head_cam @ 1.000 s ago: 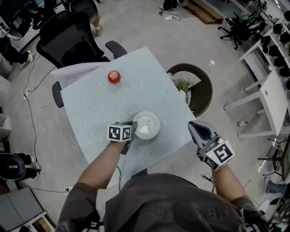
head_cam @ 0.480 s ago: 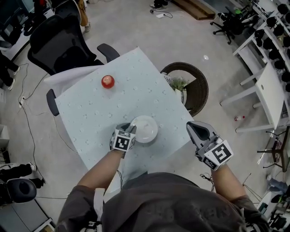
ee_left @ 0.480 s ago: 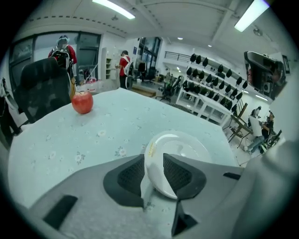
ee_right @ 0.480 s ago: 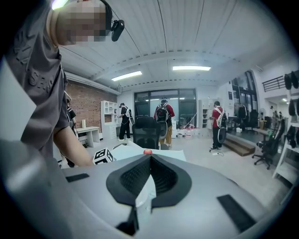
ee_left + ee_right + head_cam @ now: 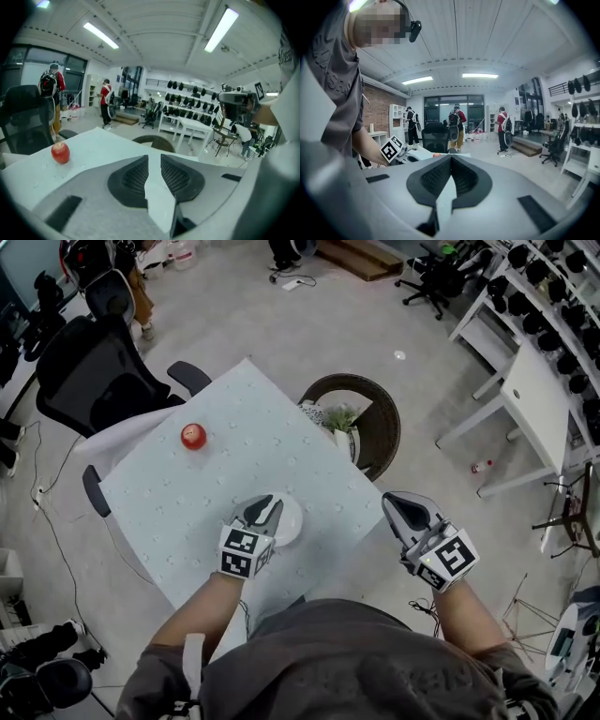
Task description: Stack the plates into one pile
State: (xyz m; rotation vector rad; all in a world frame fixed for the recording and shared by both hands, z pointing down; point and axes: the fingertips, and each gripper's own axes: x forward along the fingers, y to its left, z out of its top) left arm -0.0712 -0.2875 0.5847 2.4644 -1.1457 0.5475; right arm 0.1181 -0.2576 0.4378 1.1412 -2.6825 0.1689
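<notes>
Lifted since the earlier frame, the left tool (image 5: 264, 512) hangs over the plate pile (image 5: 292, 520) on the worktop (image 5: 178, 493), its jaws slightly apart, just closing on nothing. The right tool (image 5: 403, 510) is closed and empty. Stacking looks finished, so the next move is probably withdrawal.

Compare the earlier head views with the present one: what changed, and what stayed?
The left gripper has lifted away from the rim of the plates and now hangs over them. Its fingers have just been closing, with nothing between them. The right gripper stayed shut; the plates and the apple have not moved.
</notes>
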